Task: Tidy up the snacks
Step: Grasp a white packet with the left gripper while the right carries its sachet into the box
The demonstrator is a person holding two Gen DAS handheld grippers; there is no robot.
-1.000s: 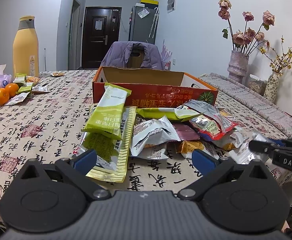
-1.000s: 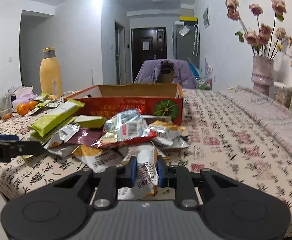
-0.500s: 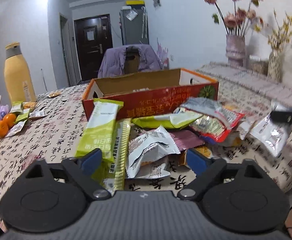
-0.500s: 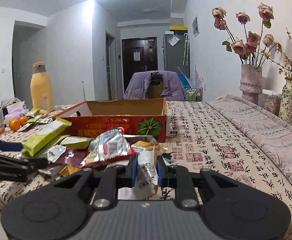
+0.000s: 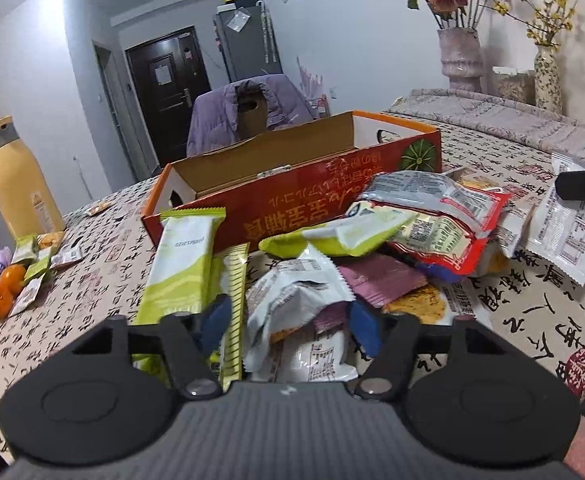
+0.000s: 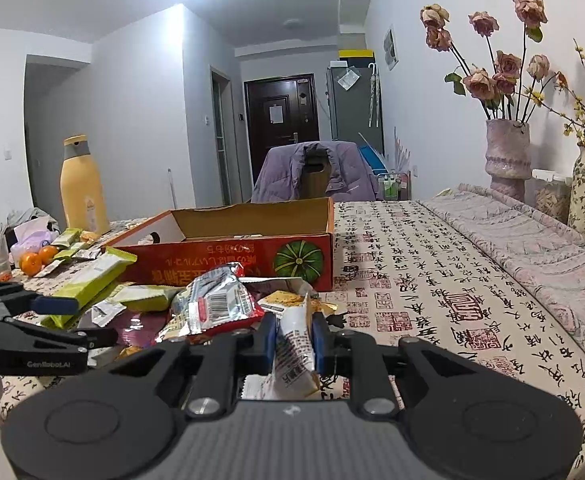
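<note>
A heap of snack packets lies on the patterned tablecloth in front of an open red cardboard box [image 5: 292,204] [image 6: 232,256]. My left gripper [image 5: 290,326] is low in the heap, its jaws closing around a crumpled white packet [image 5: 292,300]; the blue pads are not clearly pressing on it. A long green packet [image 5: 184,264] lies just to its left. A red-and-silver packet [image 5: 432,216] tops the heap. My right gripper [image 6: 293,340] is shut on a white printed packet [image 6: 294,332], held to the right of the heap. In the left wrist view that packet [image 5: 564,236] hangs at the right edge.
A yellow bottle [image 5: 20,184], tangerines [image 5: 0,292] and small packets sit at the table's left. Two vases with flowers [image 6: 508,156] stand at the far right. A chair draped with a purple jacket [image 6: 316,172] is behind the box. The table's front edge lies below both grippers.
My left gripper has pushed forward into the heap, rolled a little and narrowed its jaws around the crumpled white packet. My right gripper has lifted its white packet slightly off the heap.
</note>
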